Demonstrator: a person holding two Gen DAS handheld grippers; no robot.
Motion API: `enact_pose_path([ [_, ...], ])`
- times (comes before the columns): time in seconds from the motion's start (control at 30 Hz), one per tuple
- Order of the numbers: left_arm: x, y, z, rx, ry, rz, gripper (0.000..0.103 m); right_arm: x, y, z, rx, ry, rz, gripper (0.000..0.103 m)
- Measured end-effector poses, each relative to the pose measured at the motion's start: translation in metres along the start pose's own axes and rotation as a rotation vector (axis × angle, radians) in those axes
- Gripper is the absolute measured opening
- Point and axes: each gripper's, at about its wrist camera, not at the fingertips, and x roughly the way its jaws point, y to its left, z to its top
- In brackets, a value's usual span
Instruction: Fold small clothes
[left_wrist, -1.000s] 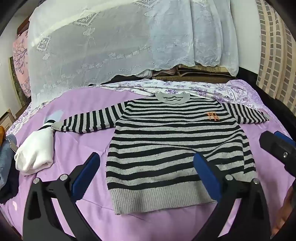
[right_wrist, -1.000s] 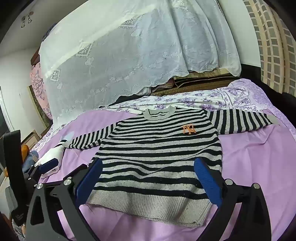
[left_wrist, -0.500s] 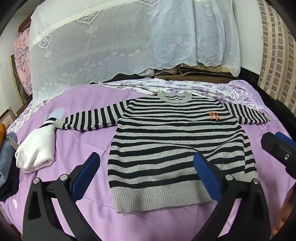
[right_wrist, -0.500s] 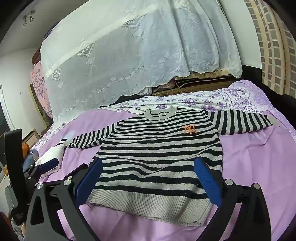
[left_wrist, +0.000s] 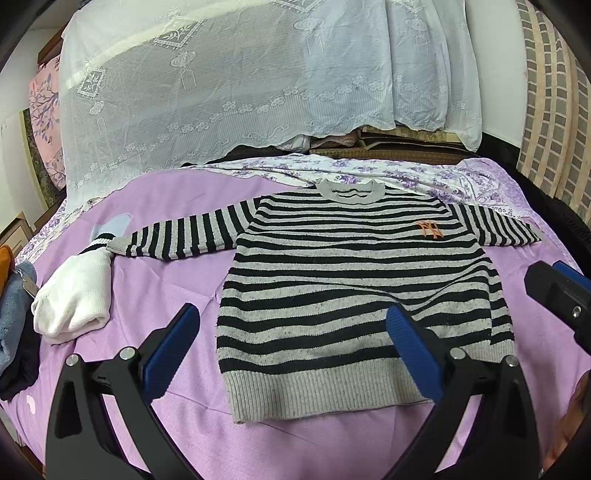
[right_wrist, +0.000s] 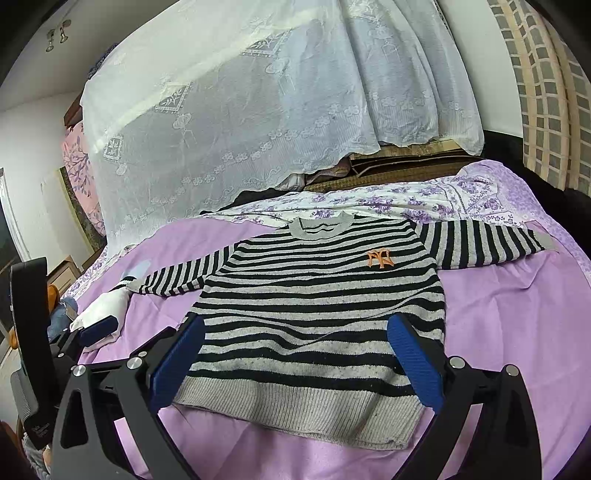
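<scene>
Both tongs (left_wrist: 291, 347) agape above flat sweater (left_wrist: 354, 295)

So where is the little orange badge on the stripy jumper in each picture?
Left wrist view: the orange badge sits right of centre, above the middle, on the striped jumper, near the shoulder seam of the right-hand sleeve.
Right wrist view: the badge is right of centre, about halfway up, close to that same sleeve.
Shared landmark: the grey collar, up and left of the badge in both.
</scene>
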Motion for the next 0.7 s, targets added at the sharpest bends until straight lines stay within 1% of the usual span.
enact_pose_path([
  [0.7,0.0009,0.0009,0.0004,0.000,0.003,0.002,0.099,-0.0033,0.0046,0.0008,-0.001,-0.004,0.001,0.099],
])
